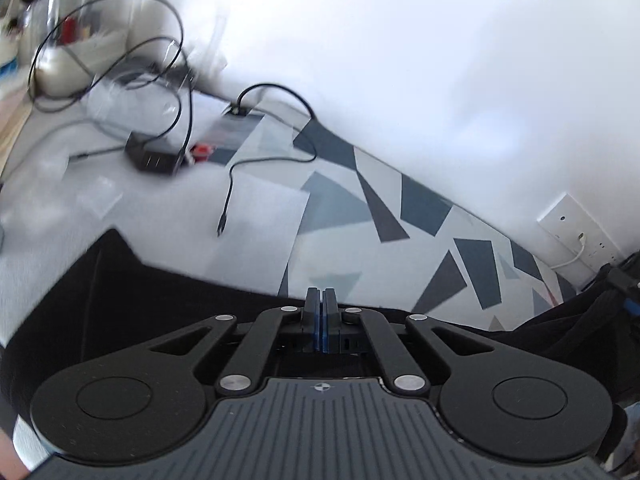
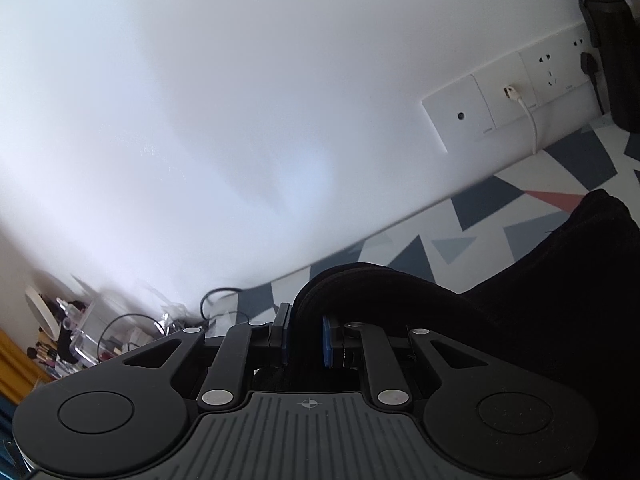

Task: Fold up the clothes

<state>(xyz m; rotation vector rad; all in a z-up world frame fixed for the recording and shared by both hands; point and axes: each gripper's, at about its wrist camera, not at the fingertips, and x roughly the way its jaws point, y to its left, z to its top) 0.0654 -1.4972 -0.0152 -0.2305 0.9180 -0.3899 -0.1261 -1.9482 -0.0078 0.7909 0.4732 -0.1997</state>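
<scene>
My left claw (image 1: 322, 294) is clenched tight, its blue-lined pads pressed flat together with nothing visibly pinched between the tips, poised above the near edge of the black fabric garment (image 1: 120, 300). My right claw (image 2: 306, 326) is grasping a thick rolled fold of that same black garment (image 2: 520, 320) — the cloth bulges up between the two pads and spills away to the right.

The plain white wall (image 2: 200, 100) fills most of what I see on both sides. Below it lies the pale tabletop covering printed with grey, navy and pink triangles (image 1: 400, 216), and the garment is spread across its near part, dark and soft-looking, running under both claws.

Farther back, at the left, a thin black cable (image 1: 228, 196) loops over the covering, its loose plug end lying just beyond the garment's edge, near a small black charger block (image 1: 150, 156). A white wall socket plate (image 2: 500, 100) with a white cord plugged in sits by a tall black flask (image 2: 612, 48) — both well apart from the cloth.
</scene>
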